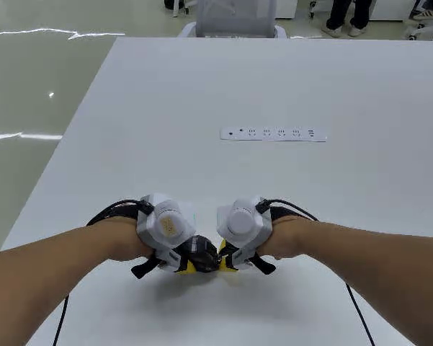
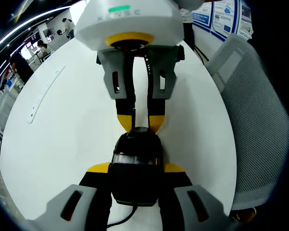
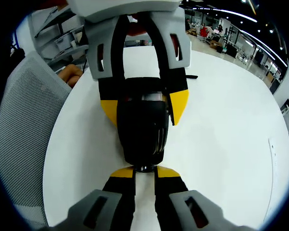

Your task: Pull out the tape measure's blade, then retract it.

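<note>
We clamped the tape measure (image 3: 142, 125) in the left tool (image 2: 137, 168) at six o'clock on the surface (image 1: 274, 86), the right tool (image 3: 145, 172) pinching its blade tip (image 3: 144, 168).

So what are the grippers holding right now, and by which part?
The tape measure: the left gripper clamps its body by the sides, the right gripper pinches the blade tip at its front.

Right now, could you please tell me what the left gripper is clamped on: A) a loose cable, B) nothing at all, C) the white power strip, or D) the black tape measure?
D: in the left gripper view, the left gripper has its jaws closed on both sides of the black tape measure, whose front end the right gripper pinches.
</note>
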### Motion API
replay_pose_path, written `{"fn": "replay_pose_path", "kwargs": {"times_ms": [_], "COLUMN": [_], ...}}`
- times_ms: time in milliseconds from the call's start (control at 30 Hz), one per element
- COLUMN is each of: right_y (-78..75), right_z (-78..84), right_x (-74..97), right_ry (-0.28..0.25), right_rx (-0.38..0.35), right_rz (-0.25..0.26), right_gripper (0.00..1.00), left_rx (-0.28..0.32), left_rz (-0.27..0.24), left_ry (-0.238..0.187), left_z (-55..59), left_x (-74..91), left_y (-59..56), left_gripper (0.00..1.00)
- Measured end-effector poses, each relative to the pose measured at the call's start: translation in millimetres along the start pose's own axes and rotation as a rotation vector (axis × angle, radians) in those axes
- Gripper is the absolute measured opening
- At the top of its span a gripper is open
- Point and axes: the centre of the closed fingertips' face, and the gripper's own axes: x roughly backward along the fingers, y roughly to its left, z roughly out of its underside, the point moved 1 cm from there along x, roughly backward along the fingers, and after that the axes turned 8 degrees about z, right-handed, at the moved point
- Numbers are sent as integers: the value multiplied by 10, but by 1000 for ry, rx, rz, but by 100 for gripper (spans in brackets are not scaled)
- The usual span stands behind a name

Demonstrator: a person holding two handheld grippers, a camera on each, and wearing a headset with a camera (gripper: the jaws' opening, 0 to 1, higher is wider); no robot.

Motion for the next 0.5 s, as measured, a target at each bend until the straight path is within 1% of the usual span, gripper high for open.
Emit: {"fn": "replay_pose_path", "kwargs": {"times_ms": [200, 333, 433, 500], "right_y": [9, 7, 1, 1], "right_z": [10, 16, 18, 19], "right_x": [7, 5, 3, 4], "right_ry": [4, 6, 13, 12], "right_rx": [8, 7, -13, -8], "right_rz": [1, 3, 3, 4], "right_gripper": [13, 13, 13, 13], "left_rx": [-13, -8, -4, -2], "left_rz": [3, 7, 8, 8], "left_ry": [11, 8, 9, 10], "left_z": [2, 3, 3, 5], "left_x": [-4, -4, -4, -3], "left_y": [-1, 2, 0, -1], "left_gripper": [32, 32, 32, 32]}}
